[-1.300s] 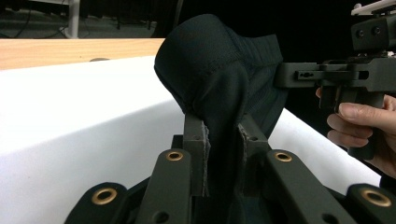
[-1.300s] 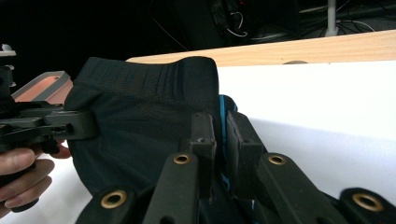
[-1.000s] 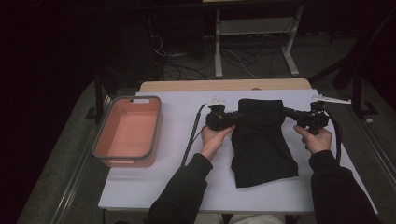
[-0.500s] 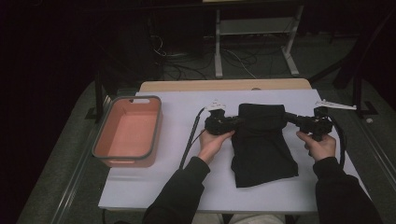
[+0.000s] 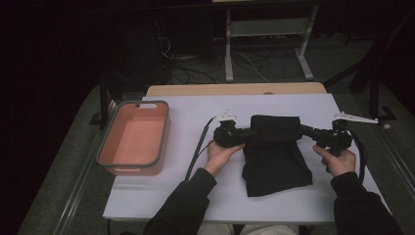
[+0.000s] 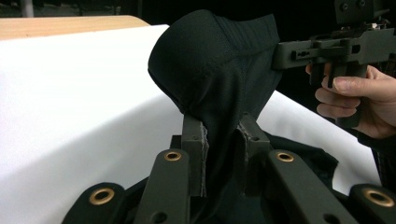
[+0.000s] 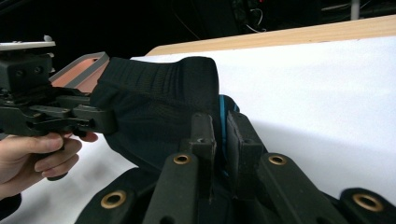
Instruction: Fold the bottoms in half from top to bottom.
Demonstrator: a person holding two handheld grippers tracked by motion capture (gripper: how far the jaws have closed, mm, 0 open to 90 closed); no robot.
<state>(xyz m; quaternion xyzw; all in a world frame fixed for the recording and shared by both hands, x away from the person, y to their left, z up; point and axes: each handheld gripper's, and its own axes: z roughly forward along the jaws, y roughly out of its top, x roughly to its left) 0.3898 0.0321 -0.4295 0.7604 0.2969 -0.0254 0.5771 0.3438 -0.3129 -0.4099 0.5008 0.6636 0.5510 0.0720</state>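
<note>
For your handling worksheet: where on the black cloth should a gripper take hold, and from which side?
At the top corners of the black cloth, coming in level from either side: the folded top edge is thick and raised, as the left gripper and right gripper pinch it.

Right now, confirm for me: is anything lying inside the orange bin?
No: the high view shows the orange bin with a bare floor, while the black garment lies apart on the white table.

Both forearms reach forward; the left gripper (image 5: 243,135) and right gripper (image 5: 304,130) face each other, jaws pinched shut, level.
</note>
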